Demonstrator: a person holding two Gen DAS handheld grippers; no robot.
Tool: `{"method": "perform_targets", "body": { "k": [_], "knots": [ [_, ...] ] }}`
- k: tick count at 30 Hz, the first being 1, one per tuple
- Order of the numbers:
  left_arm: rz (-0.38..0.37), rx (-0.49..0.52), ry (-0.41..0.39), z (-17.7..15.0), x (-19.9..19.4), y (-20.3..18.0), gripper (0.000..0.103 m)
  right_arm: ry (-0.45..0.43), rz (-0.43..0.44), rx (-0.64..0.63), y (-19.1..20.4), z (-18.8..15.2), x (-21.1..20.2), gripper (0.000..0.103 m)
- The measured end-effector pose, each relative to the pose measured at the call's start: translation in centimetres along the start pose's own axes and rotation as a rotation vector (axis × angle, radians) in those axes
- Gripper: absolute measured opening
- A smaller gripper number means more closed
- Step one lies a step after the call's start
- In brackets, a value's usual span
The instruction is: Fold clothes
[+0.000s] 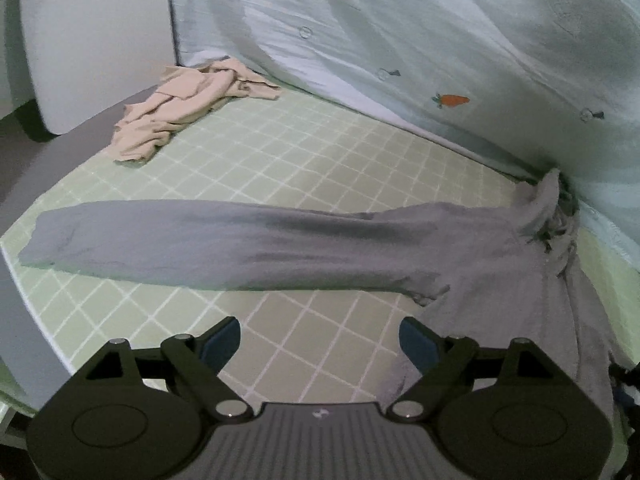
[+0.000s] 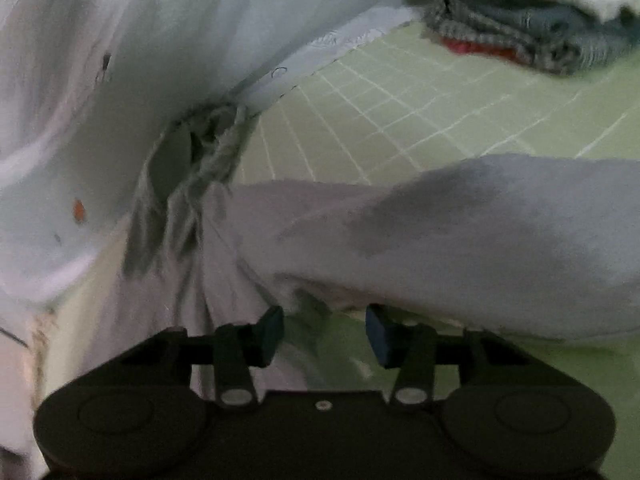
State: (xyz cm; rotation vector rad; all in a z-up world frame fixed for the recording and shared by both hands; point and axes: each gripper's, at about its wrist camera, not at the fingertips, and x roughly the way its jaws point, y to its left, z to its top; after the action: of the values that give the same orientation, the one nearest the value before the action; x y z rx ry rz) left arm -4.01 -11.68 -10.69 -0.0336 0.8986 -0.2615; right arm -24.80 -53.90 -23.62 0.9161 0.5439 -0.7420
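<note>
Left wrist view shows us what the right one lacks: a crumpled beige garment [image 1: 180, 108] on the bed [image 1: 320, 152], far beyond the grey garment [image 1: 240, 244] and near the white headboard [image 1: 92, 40]. The right wrist view alone gives us a stack of folded clothes [image 2: 528, 28], well beyond the grey garment [image 2: 460, 240] on the green checked sheet. The carrot-print quilt [image 1: 400, 40] rises behind the grey garment in both. Our left tongs [image 1: 320, 344] stand spread wide over bare sheet, nothing between them, with the grey garment just ahead and its body running down their right side. Its sleeve lies flat, long axis across the view, cuff pointing left. Our right tongs [image 2: 325, 334] stand half spread at the grey garment's near edge, where sleeve meets body; blur keeps us from telling whether cloth is pinched, though the pads look apart.
</note>
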Motion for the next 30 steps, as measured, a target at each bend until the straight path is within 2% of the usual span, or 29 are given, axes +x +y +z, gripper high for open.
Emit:
{"method": "perform_targets", "body": {
  "k": [3, 4, 6, 9, 12, 13, 14, 15, 16, 17, 18, 22, 23, 24, 30],
  "knots": [
    [0.011, -0.033, -0.008, 0.0, -0.3, 0.6, 0.087, -0.013, 0.007, 0.062, 0.0, 1.0, 1.0, 0.047],
    [0.014, -0.042, -0.007, 0.0, -0.3, 0.8, 0.087, -0.021, -0.019, 0.053, 0.1, 1.4, 1.4, 0.042],
    [0.021, -0.053, -0.006, -0.1, -0.3, 1.0, 0.087, -0.033, -0.093, 0.012, 0.4, 2.1, 2.1, 0.009],
    [0.025, -0.068, -0.017, 0.0, -0.5, 1.3, 0.087, -0.076, -0.159, -0.095, 0.3, 3.1, 2.7, 0.006],
    [0.030, -0.085, -0.024, -0.1, -0.6, 1.9, 0.087, -0.063, -0.198, -0.183, 1.2, 3.7, 3.0, 0.009],
    [0.032, -0.096, -0.021, -0.2, -0.5, 2.3, 0.087, -0.055, -0.209, -0.208, 1.5, 3.8, 3.1, 0.011],
    [0.033, -0.109, -0.017, -0.2, -0.4, 2.7, 0.087, -0.040, -0.216, -0.218, 1.9, 3.8, 3.0, 0.018],
    [0.032, -0.123, -0.011, -0.3, -0.2, 3.2, 0.087, -0.025, -0.224, -0.227, 2.2, 3.7, 2.9, 0.032],
    [0.031, -0.138, -0.004, -0.3, -0.1, 3.7, 0.087, -0.014, -0.240, -0.226, 2.5, 3.5, 2.7, 0.041],
    [0.030, -0.152, 0.002, -0.4, 0.1, 4.2, 0.087, -0.006, -0.261, -0.224, 2.6, 3.1, 2.3, 0.065],
    [0.027, -0.166, 0.009, -0.4, 0.2, 4.7, 0.087, 0.002, -0.283, -0.222, 2.8, 2.7, 1.8, 0.084],
    [0.025, -0.191, 0.039, -0.1, 1.0, 7.1, 0.093, -0.004, -0.287, -0.250, 4.5, -0.5, -1.0, 0.092],
    [0.032, -0.197, 0.050, 0.2, 1.3, 7.7, 0.093, -0.006, -0.281, -0.263, 5.2, -1.5, -1.8, 0.100],
    [0.037, -0.205, 0.061, 0.4, 1.5, 8.5, 0.093, -0.012, -0.274, -0.282, 6.0, -2.6, -2.6, 0.101],
    [0.059, -0.252, 0.113, 2.9, 3.2, 13.9, 0.093, 0.042, -0.230, -0.418, 12.5, -9.9, -4.6, 0.102]
  ]
}}
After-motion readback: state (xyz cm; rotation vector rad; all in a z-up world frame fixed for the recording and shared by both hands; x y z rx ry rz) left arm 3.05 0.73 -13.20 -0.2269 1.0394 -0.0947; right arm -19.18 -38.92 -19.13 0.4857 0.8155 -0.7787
